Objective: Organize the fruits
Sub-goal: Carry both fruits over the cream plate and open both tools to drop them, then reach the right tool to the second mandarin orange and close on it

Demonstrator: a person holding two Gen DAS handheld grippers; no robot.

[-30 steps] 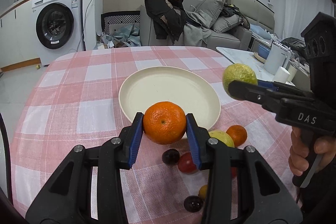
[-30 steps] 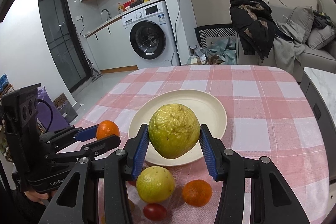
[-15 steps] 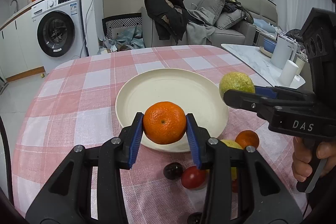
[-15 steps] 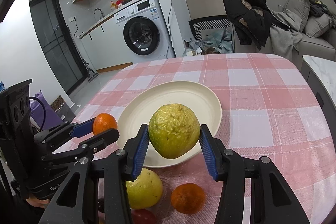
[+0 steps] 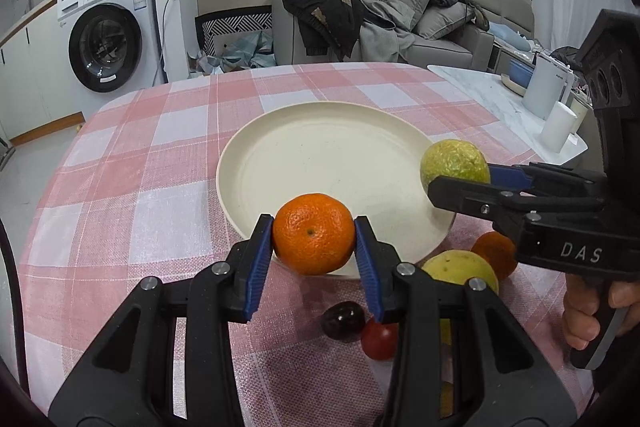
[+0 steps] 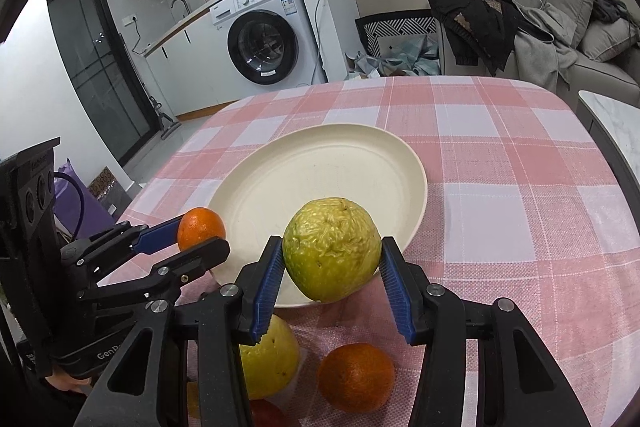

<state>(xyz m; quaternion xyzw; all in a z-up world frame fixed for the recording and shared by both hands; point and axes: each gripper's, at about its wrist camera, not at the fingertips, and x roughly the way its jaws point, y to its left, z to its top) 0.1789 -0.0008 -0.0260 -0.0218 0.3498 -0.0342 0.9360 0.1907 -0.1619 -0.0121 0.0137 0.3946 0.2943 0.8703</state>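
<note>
Between my left gripper's blue pads sits an orange mandarin, clamped on its two sides and held over the near rim of the cream plate. My right gripper is closed on a wrinkled yellow-green fruit, also hanging above the plate's near edge, off to the right of the left fingers.

My worry is the rim. Both fruits look to be over the lip and not the flat middle, so if I let go now I judge either one could land on the sloping edge and roll back onto the checked tablecloth. I would want each carried further ahead of the fingers before the jaws part.

The two grippers are near each other, so lowering both at once risks the fingers knocking together, or one fruit bumping the other as it lands; both are round and will roll across a smooth plate.

Below and behind the fingers more fruit lies on the cloth: a pale yellow fruit, a second mandarin, a red tomato and a dark plum. Dropping my wrists too low could nudge these toward the table edge.

The green fruit's skin looks soft and puckered, so squeezing harder might bruise it.
</note>
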